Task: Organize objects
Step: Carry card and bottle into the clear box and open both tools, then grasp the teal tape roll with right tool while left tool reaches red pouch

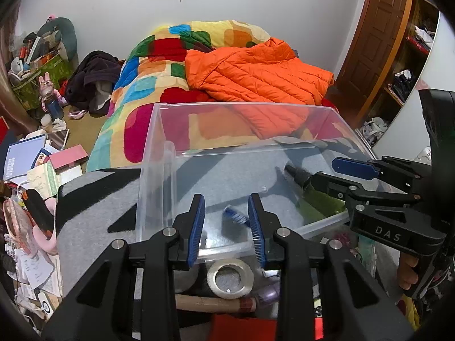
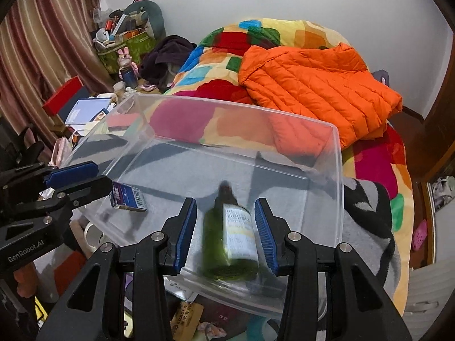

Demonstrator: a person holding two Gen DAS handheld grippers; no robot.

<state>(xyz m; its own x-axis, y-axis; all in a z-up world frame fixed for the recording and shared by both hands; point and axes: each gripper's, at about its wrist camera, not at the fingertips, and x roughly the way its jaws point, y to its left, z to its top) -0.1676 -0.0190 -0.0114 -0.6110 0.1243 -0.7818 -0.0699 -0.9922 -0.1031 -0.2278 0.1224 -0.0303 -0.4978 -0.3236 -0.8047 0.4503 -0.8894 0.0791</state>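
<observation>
The bed (image 2: 378,170), covered by a multicolour patchwork blanket (image 1: 148,85) with an orange quilted jacket (image 2: 318,85) at its far end, fills the room below a white wall; a grey-and-black throw (image 1: 93,207) covers its near end. On the throw rests a clear plastic bin (image 2: 339,187). The right gripper (image 2: 226,233), marked "DAS" in the left wrist view, hangs with its jaws spread on either side of a green bottle (image 2: 230,238) lying in the bin's near right part, pads not touching it; the label text is blurred. The left gripper (image 1: 227,227), marked "GenRobot.AI" in the right wrist view, is likewise spread over the bin's near left part, above a small blue box (image 2: 128,197) bearing a barcode. Only the left wrist view shows a tape roll (image 1: 230,278) and a wooden handle (image 1: 210,302) just outside the near wall.
</observation>
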